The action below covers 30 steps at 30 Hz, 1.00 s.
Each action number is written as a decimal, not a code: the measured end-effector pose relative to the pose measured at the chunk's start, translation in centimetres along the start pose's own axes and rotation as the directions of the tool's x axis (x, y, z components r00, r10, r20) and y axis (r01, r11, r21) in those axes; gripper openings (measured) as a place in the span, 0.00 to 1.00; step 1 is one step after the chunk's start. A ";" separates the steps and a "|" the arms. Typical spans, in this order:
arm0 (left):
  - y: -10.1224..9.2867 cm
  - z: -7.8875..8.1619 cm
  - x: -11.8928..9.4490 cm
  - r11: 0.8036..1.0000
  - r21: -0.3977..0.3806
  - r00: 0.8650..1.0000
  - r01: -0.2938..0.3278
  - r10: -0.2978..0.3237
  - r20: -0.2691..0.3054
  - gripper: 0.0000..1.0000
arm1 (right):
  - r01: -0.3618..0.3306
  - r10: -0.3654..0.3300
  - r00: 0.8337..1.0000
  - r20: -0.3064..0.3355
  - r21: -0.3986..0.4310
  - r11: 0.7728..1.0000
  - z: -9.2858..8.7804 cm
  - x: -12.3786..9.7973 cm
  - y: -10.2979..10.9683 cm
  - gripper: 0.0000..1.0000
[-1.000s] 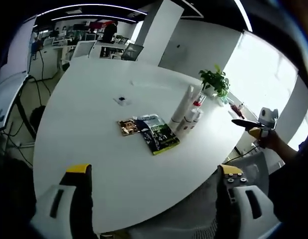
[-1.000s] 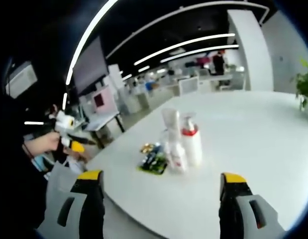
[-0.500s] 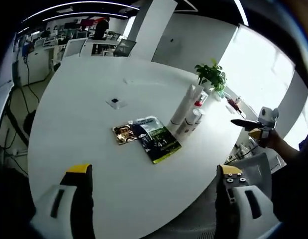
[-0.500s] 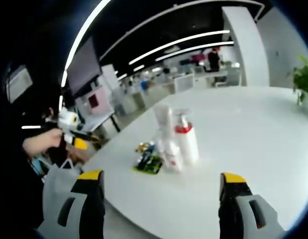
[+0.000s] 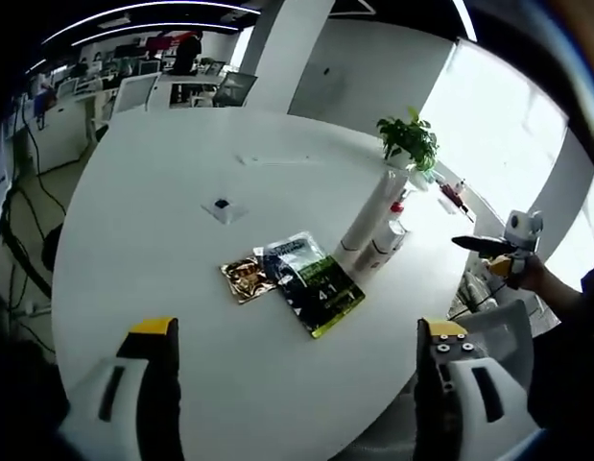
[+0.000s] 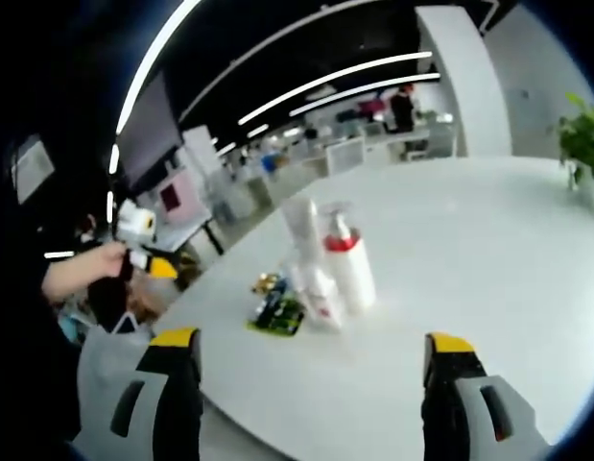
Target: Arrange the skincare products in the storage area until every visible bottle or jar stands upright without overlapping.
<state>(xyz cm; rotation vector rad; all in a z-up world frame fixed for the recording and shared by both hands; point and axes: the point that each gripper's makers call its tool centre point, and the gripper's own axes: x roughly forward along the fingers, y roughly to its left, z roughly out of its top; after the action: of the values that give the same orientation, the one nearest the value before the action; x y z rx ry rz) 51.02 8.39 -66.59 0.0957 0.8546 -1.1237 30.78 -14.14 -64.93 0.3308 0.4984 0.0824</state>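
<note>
On a round white table (image 5: 162, 240) a tall white tube (image 5: 368, 217), a pump bottle with a red collar (image 5: 393, 224) and a small white bottle (image 5: 375, 255) stand upright close together. A green sachet (image 5: 320, 284) and a gold sachet (image 5: 245, 279) lie flat beside them. My left gripper (image 5: 298, 327) is open over the near table edge, well short of them. The right gripper view has the tube (image 6: 301, 229), pump bottle (image 6: 350, 267), small bottle (image 6: 321, 294) and green sachet (image 6: 278, 311). My right gripper (image 6: 311, 341) is open, off the table's edge (image 6: 450, 317).
A potted plant (image 5: 409, 145) stands at the far table edge, with small items beside it. A small dark object (image 5: 221, 205) lies mid-table. The right gripper (image 5: 490, 246) shows at right, the left gripper (image 6: 148, 261) at left, each held by a hand. Desks and chairs stand behind.
Both views have shifted with the hands; in the left gripper view the products and sachets now sit a little lower and nearer. Nothing on the table has moved. Both grippers stay open.
</note>
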 end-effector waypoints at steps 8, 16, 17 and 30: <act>0.5 1.3 1.1 1.000 0.012 1.000 0.014 -0.014 0.001 0.99 | -0.002 0.002 1.000 -0.007 0.000 1.000 0.0 0.8 -0.1 0.98; 0.3 5.5 2.2 0.996 0.083 0.999 0.028 -0.030 0.025 0.98 | 0.008 -0.007 1.000 -0.021 0.014 1.000 -0.6 0.9 -0.5 0.98; 0.4 5.9 2.4 0.996 0.091 0.999 0.025 -0.027 0.024 0.98 | 0.008 -0.007 1.000 -0.021 0.016 1.000 -0.6 1.0 -0.6 0.98; 1.4 10.2 6.2 0.981 0.192 0.999 0.037 -0.034 -0.018 0.97 | 0.024 -0.024 0.999 -0.024 0.027 0.999 -0.7 0.8 -1.5 0.99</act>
<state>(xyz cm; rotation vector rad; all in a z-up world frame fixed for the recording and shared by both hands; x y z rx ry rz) 58.77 -0.42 -64.02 0.2503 0.7611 -1.2390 31.18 -15.22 -66.37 0.3504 0.5273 0.0564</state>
